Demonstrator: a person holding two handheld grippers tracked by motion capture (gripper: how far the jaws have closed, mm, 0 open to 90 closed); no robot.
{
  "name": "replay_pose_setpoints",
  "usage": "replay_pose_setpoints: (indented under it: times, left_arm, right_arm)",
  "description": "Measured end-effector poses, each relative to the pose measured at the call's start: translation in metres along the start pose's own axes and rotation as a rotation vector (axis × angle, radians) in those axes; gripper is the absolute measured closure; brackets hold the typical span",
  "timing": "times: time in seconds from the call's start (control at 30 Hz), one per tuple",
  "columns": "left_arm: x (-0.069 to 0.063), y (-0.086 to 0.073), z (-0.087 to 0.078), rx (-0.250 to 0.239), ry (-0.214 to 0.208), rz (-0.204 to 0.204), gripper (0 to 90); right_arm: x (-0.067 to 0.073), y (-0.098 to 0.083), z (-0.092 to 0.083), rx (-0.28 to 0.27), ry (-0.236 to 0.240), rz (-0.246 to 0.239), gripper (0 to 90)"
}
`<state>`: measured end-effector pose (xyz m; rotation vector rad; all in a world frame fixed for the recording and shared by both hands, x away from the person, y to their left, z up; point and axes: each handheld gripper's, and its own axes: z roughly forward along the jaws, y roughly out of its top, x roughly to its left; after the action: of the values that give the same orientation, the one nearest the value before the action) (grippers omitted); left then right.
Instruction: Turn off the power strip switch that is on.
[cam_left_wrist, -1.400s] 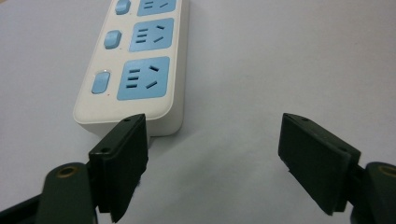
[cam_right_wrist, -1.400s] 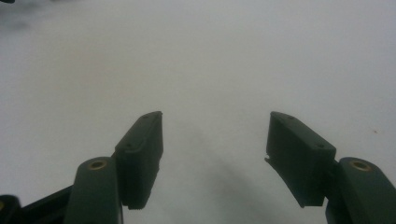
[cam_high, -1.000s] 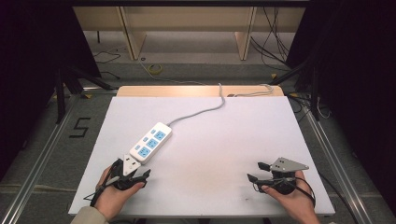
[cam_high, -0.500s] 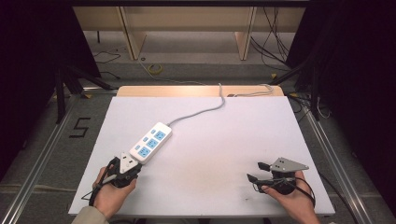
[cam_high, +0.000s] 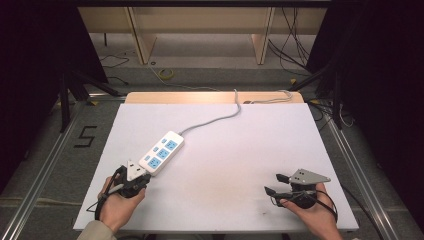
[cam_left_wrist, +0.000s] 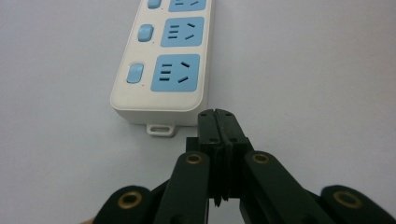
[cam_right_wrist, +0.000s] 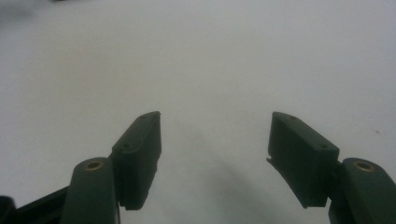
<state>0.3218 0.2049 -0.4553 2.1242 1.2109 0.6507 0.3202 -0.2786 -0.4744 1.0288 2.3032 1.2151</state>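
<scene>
Our left gripper (cam_left_wrist: 218, 122), jaws pressed together on nothing, sits just beside the strip's (cam_high: 161, 152) near end. The strip runs toward one o'clock from it. Our right gripper (cam_high: 276, 183) rests wide open, well apart on the tabletop (cam_high: 250, 150).

White table (cam_high: 280, 145) on grey floor (cam_high: 45, 150) — wooden shelving (cam_high: 200, 30) at far end, dark surroundings left and right.

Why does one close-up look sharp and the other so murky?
Left gripper view: bright and even, the power strip crisp, sockets readable. Right gripper view: dimmer and soft, the right gripper hazy over bare table. High view: table lit, surroundings dark.
</scene>
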Motion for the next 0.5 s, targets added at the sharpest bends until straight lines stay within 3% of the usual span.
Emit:
replay_pose_setpoints:
  times: [0.5]
  left_arm:
    - [0.0080,0.0074,-0.0005,0.001,0.030,-0.024,89.6]
  right_arm:
    - [0.0003,0.0000,0.0003,0.000,-0.002,-0.001,35.5]
